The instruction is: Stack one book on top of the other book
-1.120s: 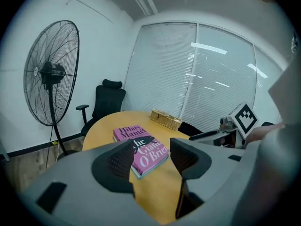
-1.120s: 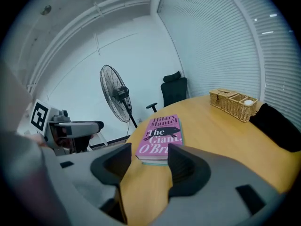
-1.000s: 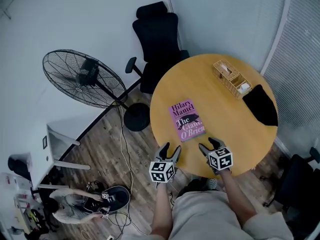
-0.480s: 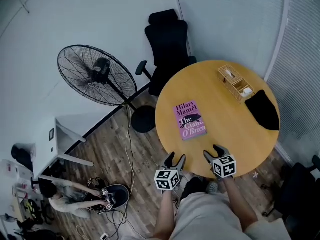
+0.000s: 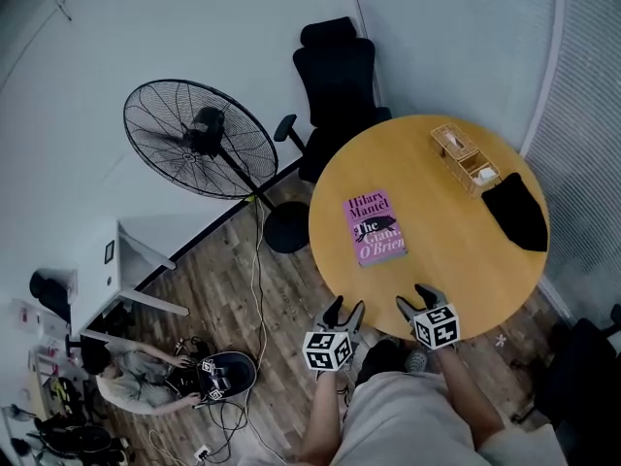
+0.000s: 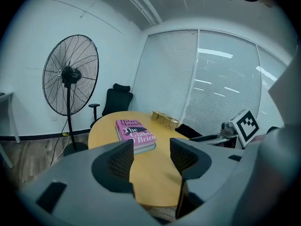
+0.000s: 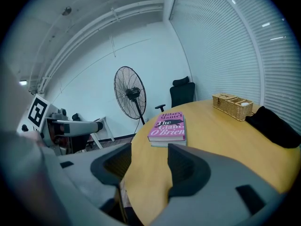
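**Pink book (image 5: 375,227) lies stacked, ahead of left claw (image 5: 344,309) and right claw (image 5: 417,299)**

Both claws hover side by side at the near rim of the round wooden tabletop (image 5: 456,260). Each has its jaws apart with nothing between them. Straight ahead, well apart from either claw, the book with the pink cover rests flat on top of a grey-green book (image 7: 166,144). Farther beyond the right claw sit a wicker basket (image 5: 466,158) and a black cloth (image 5: 514,212). Beyond the left claw, off the tabletop, stand a fan (image 5: 199,139) and a black office chair (image 5: 340,76).
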A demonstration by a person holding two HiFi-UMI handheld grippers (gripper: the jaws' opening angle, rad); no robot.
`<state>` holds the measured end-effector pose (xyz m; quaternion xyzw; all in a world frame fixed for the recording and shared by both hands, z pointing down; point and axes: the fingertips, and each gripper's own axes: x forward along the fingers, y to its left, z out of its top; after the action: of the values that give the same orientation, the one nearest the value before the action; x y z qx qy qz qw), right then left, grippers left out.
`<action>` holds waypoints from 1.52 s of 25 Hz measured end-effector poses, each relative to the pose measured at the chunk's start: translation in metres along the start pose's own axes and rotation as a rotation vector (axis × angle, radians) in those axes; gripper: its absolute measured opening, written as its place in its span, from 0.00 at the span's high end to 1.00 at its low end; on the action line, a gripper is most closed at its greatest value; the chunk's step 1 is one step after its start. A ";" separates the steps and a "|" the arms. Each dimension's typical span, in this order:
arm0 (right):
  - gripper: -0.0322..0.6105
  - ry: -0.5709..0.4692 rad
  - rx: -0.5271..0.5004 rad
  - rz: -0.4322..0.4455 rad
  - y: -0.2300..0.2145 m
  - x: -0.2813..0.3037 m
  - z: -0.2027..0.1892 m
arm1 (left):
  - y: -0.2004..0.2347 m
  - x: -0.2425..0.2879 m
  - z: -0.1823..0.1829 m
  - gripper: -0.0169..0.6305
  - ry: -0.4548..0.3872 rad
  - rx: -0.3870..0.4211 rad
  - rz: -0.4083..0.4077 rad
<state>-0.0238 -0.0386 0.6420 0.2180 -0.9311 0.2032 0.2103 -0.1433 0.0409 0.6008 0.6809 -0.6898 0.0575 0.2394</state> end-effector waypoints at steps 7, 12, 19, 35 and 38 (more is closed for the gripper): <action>0.58 -0.012 -0.001 -0.009 -0.004 -0.008 0.000 | -0.001 -0.003 -0.001 0.58 -0.001 0.015 0.011; 0.61 -0.017 0.015 -0.019 -0.009 -0.013 -0.002 | -0.006 -0.003 -0.002 0.58 0.007 0.018 0.008; 0.76 -0.040 0.058 -0.040 -0.017 -0.020 -0.003 | -0.005 -0.006 -0.003 0.78 0.013 0.029 0.047; 0.92 -0.061 0.068 -0.024 -0.030 -0.017 -0.002 | 0.002 -0.002 -0.003 0.93 0.019 -0.008 0.048; 0.92 -0.052 0.059 -0.014 -0.029 -0.012 0.000 | 0.011 -0.003 -0.003 0.93 0.015 -0.019 0.066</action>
<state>0.0001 -0.0583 0.6446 0.2359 -0.9284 0.2231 0.1809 -0.1531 0.0450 0.6046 0.6551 -0.7105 0.0641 0.2488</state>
